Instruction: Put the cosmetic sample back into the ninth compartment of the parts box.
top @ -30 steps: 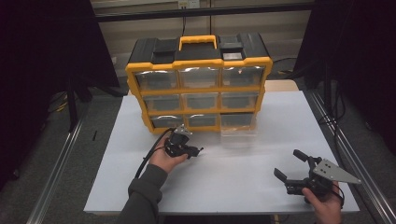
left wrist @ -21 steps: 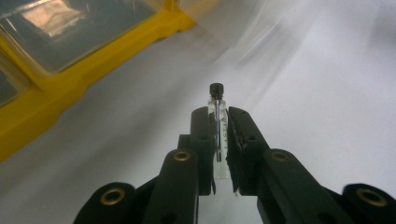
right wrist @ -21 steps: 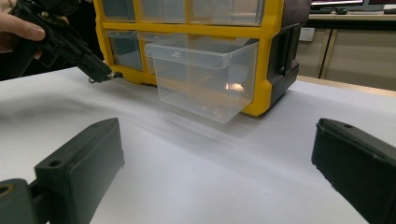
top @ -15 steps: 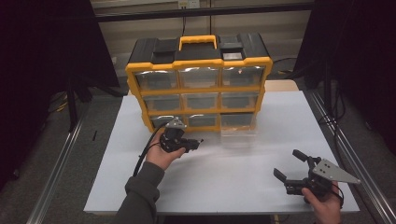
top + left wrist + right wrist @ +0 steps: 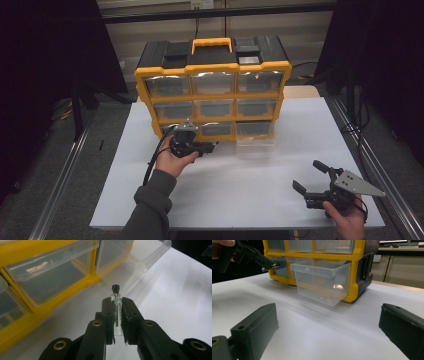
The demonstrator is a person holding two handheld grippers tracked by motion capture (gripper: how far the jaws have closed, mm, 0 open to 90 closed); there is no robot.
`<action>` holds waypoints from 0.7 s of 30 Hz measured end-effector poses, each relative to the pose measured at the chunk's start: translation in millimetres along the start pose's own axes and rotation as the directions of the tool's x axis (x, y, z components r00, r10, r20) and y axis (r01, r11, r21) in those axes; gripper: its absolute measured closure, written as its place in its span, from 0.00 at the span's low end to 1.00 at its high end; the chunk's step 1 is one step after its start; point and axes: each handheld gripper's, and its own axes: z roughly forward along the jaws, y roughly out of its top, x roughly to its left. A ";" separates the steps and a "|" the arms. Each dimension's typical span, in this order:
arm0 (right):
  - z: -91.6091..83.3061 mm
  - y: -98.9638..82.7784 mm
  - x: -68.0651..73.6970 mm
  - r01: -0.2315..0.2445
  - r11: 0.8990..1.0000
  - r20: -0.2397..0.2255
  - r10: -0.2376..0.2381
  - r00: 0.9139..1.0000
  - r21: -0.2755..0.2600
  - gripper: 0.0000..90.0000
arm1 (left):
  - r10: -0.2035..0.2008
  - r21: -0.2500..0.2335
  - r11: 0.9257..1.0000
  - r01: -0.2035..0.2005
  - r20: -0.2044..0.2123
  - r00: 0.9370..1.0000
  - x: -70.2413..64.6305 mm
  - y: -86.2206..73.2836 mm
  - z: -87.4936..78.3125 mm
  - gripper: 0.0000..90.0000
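Two hand-held grippers work over a white table (image 5: 240, 190) in the high view. Left gripper (image 5: 210, 147), carried in the person's left hand (image 5: 172, 160), is raised just in front of the bottom row of a yellow-and-black drawer cabinet (image 5: 212, 92), its tips pointing toward the pulled-out clear drawer (image 5: 255, 134) at the cabinet's lower right. Right gripper (image 5: 310, 177) sits low near the table's front right corner, jaws spread wide, well apart from the cabinet.

Left gripper view: the black jaws are pressed onto a small clear glass vial (image 5: 117, 315) with a black cap, held lengthwise between the pads (image 5: 107, 315), the cap projecting past the tips. Beyond it lie the yellow frame and the open drawer (image 5: 147, 257).

Right gripper view: both jaws stand far apart with nothing between them. Ahead, the open drawer (image 5: 322, 281) juts from the cabinet (image 5: 359, 270); at upper left the left gripper (image 5: 270, 265) holds the vial (image 5: 275, 265) level, near the drawer's rim but not touching it.
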 end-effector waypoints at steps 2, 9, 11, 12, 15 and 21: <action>0.2 0.0 -0.1 0.001 1.000 -0.001 -0.001 1.000 0.000 0.02 | -0.001 -0.008 1.000 0.001 -0.003 1.000 -1.5 2.8 -0.5 0.90; 0.8 0.1 0.1 0.003 1.000 -0.003 -0.003 1.000 -0.004 0.02 | 0.007 -0.026 1.000 -0.007 0.009 1.000 -4.5 14.3 -0.5 0.90; 0.8 0.1 0.2 -0.002 1.000 -0.001 0.002 1.000 -0.003 0.02 | 0.012 -0.027 1.000 -0.012 0.006 1.000 -5.3 18.1 -0.7 0.90; 0.6 0.1 0.0 0.000 1.000 -0.005 0.000 1.000 0.000 0.02 | 0.011 -0.032 0.999 -0.011 0.008 1.000 -6.1 20.0 -0.7 0.90; 1.1 0.1 0.5 -0.004 1.000 -0.005 0.004 1.000 -0.002 0.02 | 0.013 -0.043 0.999 -0.014 -0.003 1.000 -8.2 25.4 -0.8 0.90; 1.5 0.1 0.5 0.001 1.000 -0.007 -0.001 1.000 -0.002 0.02 | 0.014 -0.051 0.999 -0.014 0.002 1.000 -10.8 33.6 -0.4 0.90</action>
